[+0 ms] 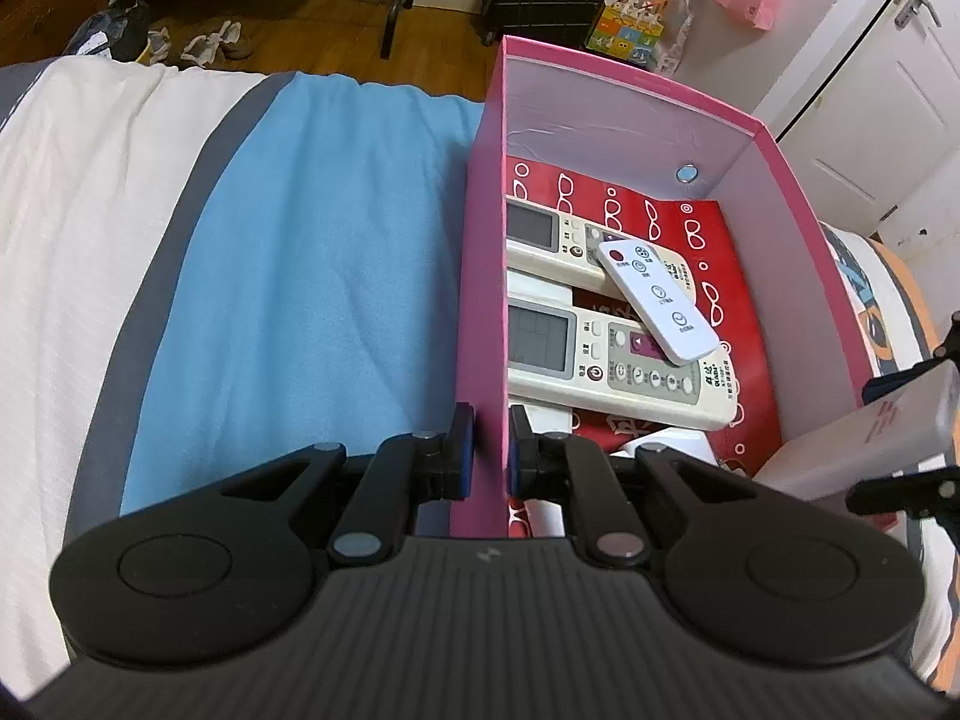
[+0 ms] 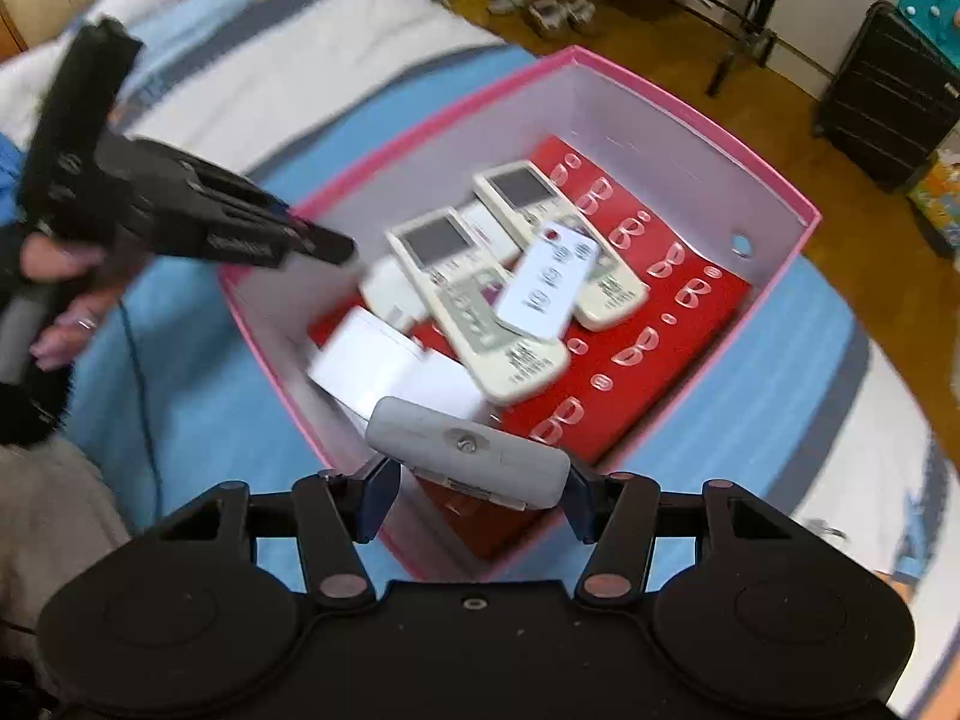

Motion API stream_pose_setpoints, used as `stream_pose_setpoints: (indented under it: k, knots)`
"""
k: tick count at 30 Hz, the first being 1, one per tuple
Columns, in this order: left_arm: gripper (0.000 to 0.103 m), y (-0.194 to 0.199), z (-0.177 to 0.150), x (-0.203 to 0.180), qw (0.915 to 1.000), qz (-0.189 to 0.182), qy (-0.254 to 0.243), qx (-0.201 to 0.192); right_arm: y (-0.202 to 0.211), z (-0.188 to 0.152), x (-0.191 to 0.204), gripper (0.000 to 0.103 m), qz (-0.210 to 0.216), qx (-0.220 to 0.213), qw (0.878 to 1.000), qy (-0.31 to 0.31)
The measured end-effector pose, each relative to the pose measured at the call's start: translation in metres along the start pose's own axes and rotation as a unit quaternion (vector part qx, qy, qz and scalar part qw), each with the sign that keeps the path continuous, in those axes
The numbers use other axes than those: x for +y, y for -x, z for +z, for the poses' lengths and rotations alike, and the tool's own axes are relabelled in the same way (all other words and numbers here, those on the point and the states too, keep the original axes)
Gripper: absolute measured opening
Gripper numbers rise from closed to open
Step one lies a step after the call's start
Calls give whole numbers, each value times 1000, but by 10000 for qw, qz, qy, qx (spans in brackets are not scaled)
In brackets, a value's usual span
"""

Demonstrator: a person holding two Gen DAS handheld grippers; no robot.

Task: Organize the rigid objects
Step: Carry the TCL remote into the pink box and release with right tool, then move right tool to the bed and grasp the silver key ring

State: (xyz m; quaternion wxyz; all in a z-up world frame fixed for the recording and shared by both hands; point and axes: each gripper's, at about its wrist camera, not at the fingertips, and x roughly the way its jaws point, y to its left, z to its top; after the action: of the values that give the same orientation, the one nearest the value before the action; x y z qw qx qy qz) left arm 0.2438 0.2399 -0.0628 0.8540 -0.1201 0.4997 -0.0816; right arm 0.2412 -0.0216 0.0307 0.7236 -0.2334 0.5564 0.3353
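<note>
A pink box (image 1: 480, 276) stands on the bed and also shows in the right wrist view (image 2: 774, 294). Inside lie two cream remotes (image 1: 630, 372), a small white remote (image 1: 657, 300) across them, white boxes (image 2: 384, 360) and a red patterned box (image 2: 648, 348). My left gripper (image 1: 487, 456) is shut on the box's left wall, one finger outside, one inside. My right gripper (image 2: 477, 489) is shut on a grey-white device (image 2: 468, 450), held over the box's near corner. That device shows at the right edge of the left wrist view (image 1: 870, 438).
The bed has a blue blanket (image 1: 312, 252) and a white and grey cover (image 1: 84, 192). Beyond the bed are a wooden floor (image 1: 336, 36), a black suitcase (image 2: 888, 96), bags and a white door (image 1: 870, 96).
</note>
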Motion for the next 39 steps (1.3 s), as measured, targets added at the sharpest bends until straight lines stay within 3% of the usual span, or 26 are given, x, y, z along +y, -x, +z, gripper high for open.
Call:
stream_pose_setpoints:
  k: [6,15,17,20,24,27,32,39]
  knots:
    - [10,0,0,-3,10000,47,-59,-5,-19,23,-9,61,-298,443,9980,347]
    - [10,-3,0,-3,9999,54,-85,19,-36,53,-33,61,-566,412,9975,12]
    - [10,-2,-1,-5,9999,93,-134,10,-37,53,-34,61,-812,380,9960,-38]
    - [10,-3,-1,-5,9998,111,-143,9,-36,46,-31,64,-1180,74,9926,281]
    - [10,-4,-1,-8,9997,173,-149,12,-8,35,-40,69,-1042,-540,9930,103]
    - [10,-3,-2,-9,9997,187,-156,14,19,24,-63,70,-920,-1002,9901,-338]
    - [10,-1,-1,-9,9997,194,-139,11,39,-8,-116,71,-926,-1407,9775,-1273]
    - [10,-2,-1,-8,9998,196,-76,25,7,-72,-193,70,-824,-1088,9507,-2784]
